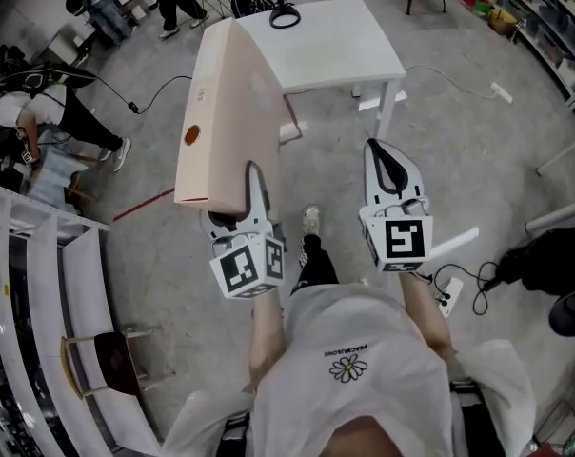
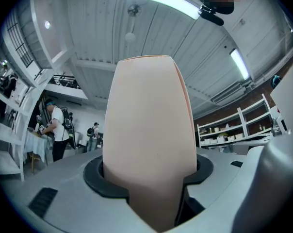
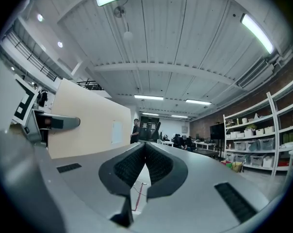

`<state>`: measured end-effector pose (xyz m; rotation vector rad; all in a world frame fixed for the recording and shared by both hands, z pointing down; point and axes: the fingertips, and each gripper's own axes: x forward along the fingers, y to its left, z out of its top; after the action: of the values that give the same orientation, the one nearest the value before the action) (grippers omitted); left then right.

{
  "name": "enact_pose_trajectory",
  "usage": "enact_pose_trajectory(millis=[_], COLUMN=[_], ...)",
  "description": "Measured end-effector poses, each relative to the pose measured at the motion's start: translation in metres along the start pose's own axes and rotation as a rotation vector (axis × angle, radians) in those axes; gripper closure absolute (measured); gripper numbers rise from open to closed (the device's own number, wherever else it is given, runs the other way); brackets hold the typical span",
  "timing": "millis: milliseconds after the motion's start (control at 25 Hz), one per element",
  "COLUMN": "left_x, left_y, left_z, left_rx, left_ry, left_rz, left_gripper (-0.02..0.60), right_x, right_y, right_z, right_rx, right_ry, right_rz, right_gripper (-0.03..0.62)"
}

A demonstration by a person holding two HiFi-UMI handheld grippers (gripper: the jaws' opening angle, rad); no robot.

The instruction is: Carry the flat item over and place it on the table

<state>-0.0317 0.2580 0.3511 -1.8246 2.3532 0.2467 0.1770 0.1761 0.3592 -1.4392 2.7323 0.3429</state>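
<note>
mid-carry: the left gripper [image 1: 253, 181] clamps the flat item [image 1: 232, 112]; the right gripper [image 1: 386, 158] is clenched empty. next, it probably needs laying flat on the table [image 1: 345, 50].

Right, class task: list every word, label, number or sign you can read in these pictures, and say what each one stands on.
Nothing can be read with certainty.
On the white T-shirt: one line of small print above a daisy emblem, too small to read.
On the flat beige panel: a round orange sticker and a pale rectangular label, no legible text.
On the gripper cubes: black-and-white square markers, patterns, not words.
</note>
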Motion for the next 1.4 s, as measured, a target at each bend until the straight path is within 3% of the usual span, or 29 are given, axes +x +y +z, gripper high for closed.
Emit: enact_pose_trajectory(millis=[360, 800, 960, 1120, 1400], left_x=[0.1, 0.257, 0.325, 0.385, 0.444], left_y=[0.012, 0.045, 0.069, 0.091, 0.101], left_z=[-0.009, -0.031, -0.041, -0.056, -0.079], left_rx=[-0.031, -0.01, -0.021, -0.011, -0.05], left_ry=[-0.043, -0.04, -0.032, -0.026, -0.004], left_rz=[-0.039, -0.111, -0.13, -0.159, -0.165], left_gripper=[0.287, 0.287, 0.287, 0.287, 0.287], right_x=[0.084, 0.239, 0.309, 0.371, 0.431], right_y=[-0.02, -0.027, -0.019, -0.01, -0.025], right_z=[-0.005, -0.03, -0.029, -0.036, -0.045], right_rx=[-0.039, -0.037, -0.138, -0.138, -0.202], right_ry=[0.0, 0.068, 0.092, 0.113, 0.109], right_rz=[-0.035, -0.073, -0.078, -0.083, -0.088], right_gripper=[0.583, 0.583, 0.583, 0.583, 0.583])
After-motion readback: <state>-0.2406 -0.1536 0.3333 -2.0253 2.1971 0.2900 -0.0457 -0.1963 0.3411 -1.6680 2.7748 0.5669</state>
